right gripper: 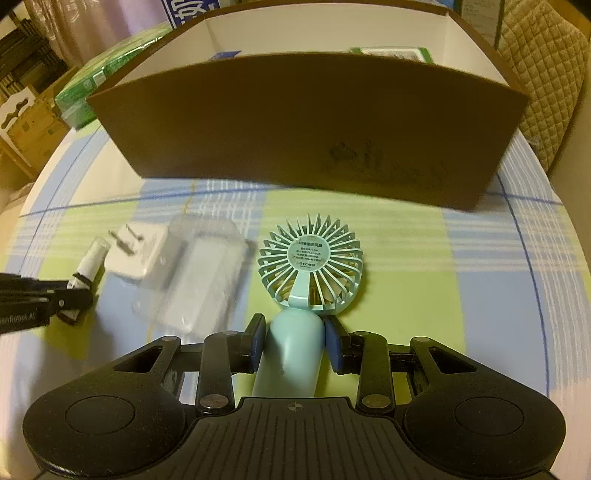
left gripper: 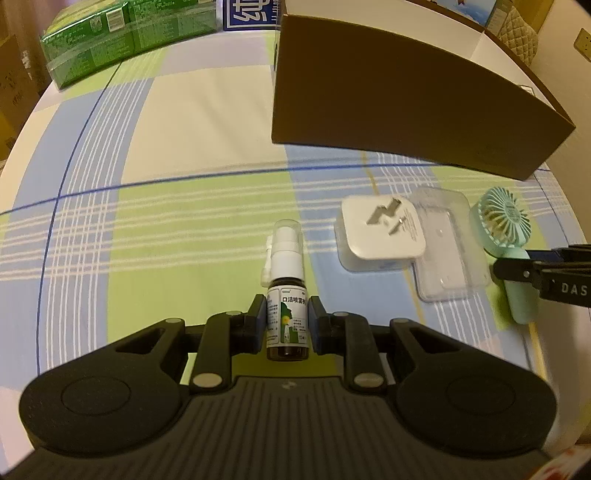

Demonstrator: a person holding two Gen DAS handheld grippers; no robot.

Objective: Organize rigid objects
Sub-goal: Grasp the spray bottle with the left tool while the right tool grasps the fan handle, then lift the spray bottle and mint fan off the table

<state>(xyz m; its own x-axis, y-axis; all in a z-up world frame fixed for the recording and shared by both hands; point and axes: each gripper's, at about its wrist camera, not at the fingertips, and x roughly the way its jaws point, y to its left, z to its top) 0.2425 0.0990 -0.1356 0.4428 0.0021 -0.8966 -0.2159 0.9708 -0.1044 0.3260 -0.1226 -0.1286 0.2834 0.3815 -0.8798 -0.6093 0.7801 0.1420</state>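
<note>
Your left gripper (left gripper: 287, 325) has its two blue pads pressed against the sides of a small spray bottle (left gripper: 286, 295), so it is closed on the bottle's labelled brown body. The bottle lies between the fingers with its white nozzle and clear cap pointing away from you, over the checked tablecloth (left gripper: 184, 229); whether it rests on the cloth or is lifted a little, you cannot tell.

Your right gripper (right gripper: 294, 339) is closed around the pale blue handle of a mini fan (right gripper: 309, 266). Both pads touch the handle just below the round grille, and the grille faces up with its label visible. The fan is low over the cloth, in front of the box.

Between the bottle and the fan lie two more things. A white plug adapter (left gripper: 380, 232) sits with its metal prongs up, and just beside it, touching or slightly under it, is a clear plastic tray (left gripper: 447, 254). In the right wrist view the tray is blurred.

Beyond all of these stands a brown cardboard box (right gripper: 295, 125) with an open top and white inner walls. Further back on the left, a green package (left gripper: 122, 40) rests near the table edge, and beside it is a blue and white carton (left gripper: 251, 14).
</note>
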